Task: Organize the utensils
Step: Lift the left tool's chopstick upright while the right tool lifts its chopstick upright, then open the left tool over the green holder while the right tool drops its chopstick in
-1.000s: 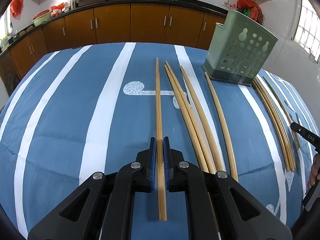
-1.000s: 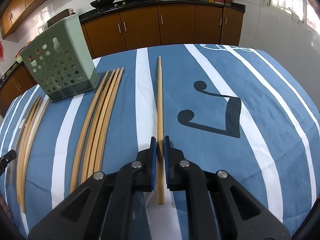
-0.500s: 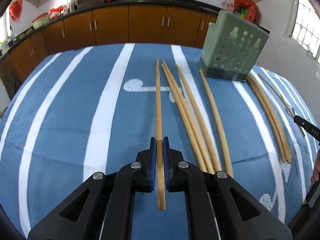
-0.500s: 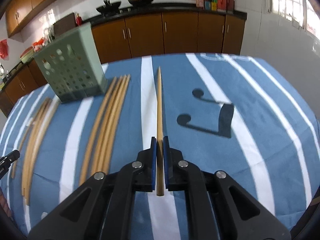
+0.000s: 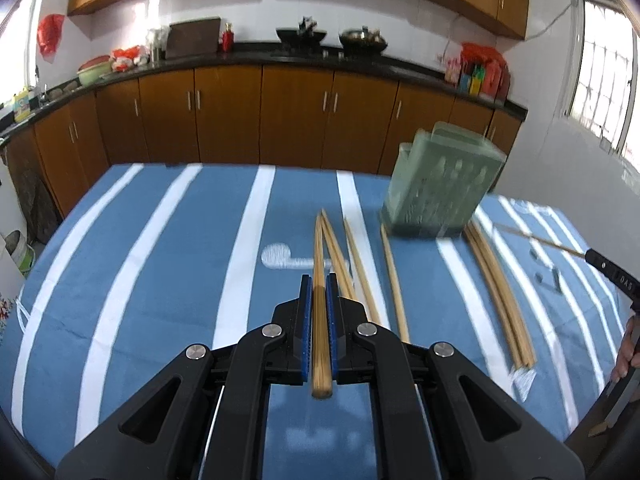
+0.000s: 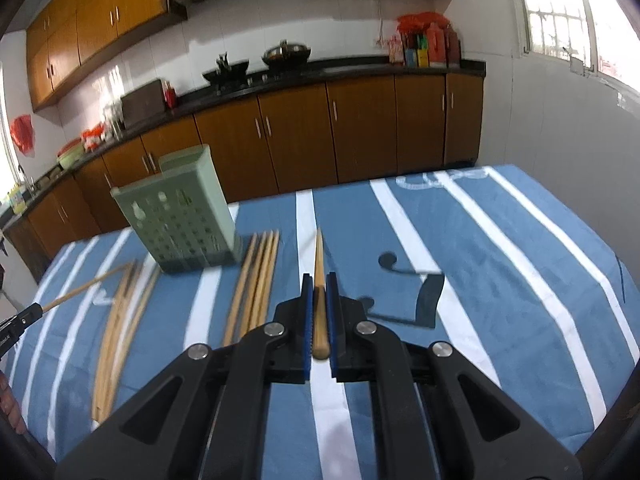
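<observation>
My left gripper (image 5: 319, 284) is shut on a long wooden chopstick (image 5: 319, 256) and holds it lifted off the blue striped cloth, tip forward. My right gripper (image 6: 319, 284) is shut on another wooden chopstick (image 6: 319, 256), also lifted. The green perforated utensil holder (image 5: 438, 192) stands on the cloth ahead and right of the left gripper; in the right wrist view the holder (image 6: 180, 220) is ahead and left. Several loose chopsticks (image 5: 362, 268) lie flat beside the holder; more of them (image 6: 256, 280) show in the right wrist view.
The table with the blue and white striped cloth (image 5: 160, 264) ends at its far edge before brown kitchen cabinets (image 5: 228, 116). The right gripper (image 5: 610, 274) and its chopstick show at the right edge of the left wrist view. A window (image 6: 568, 12) is at right.
Both grippers have risen and tilted up, each lifting its chopstick off the cloth. The view now takes in the cabinets and wall; the holder looks farther and lower.
</observation>
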`<state>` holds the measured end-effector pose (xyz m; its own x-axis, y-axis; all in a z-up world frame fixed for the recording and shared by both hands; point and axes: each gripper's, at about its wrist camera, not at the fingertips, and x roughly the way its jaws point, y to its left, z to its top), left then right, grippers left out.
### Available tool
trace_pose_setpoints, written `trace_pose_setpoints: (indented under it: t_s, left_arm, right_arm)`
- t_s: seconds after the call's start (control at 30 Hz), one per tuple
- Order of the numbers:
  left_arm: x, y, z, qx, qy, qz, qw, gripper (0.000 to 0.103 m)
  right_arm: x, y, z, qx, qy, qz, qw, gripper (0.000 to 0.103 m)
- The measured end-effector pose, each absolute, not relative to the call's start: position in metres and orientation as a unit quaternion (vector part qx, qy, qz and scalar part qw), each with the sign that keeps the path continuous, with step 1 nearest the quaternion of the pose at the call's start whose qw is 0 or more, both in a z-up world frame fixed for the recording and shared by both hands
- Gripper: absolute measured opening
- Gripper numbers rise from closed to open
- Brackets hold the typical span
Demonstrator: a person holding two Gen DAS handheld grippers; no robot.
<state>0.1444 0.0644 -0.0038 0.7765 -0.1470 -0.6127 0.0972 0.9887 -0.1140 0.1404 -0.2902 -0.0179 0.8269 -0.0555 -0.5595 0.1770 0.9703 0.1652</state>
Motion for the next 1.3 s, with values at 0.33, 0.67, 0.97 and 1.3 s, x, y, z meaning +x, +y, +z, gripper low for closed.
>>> trace_pose_setpoints:
  t_s: [0.33,0.67,0.97,1.3]
  left_arm:
    - [0.148,0.074,0.047,-0.063,0.261,-0.060,0.962,0.007]
    - [0.158,0.072,0.073,-0.042,0.234,-0.049,0.970,0.007]
    - [0.166,0.054,0.161,-0.046,0.143,-0.078,0.986,0.007]
    - [0.181,-0.004,0.181,-0.049,0.118,-0.139,0.982,0.007]
  right_arm:
    - [0.137,-0.291,0.027,0.101,0.220,-0.060,0.968,0.008]
    - [0.149,-0.290,0.054,0.085,0.196,-0.062,0.975,0.007]
    - [0.156,-0.281,0.156,0.091,0.098,-0.018,0.991,0.007]
    - [0.189,-0.252,0.175,0.086,0.099,0.039,0.991,0.007]
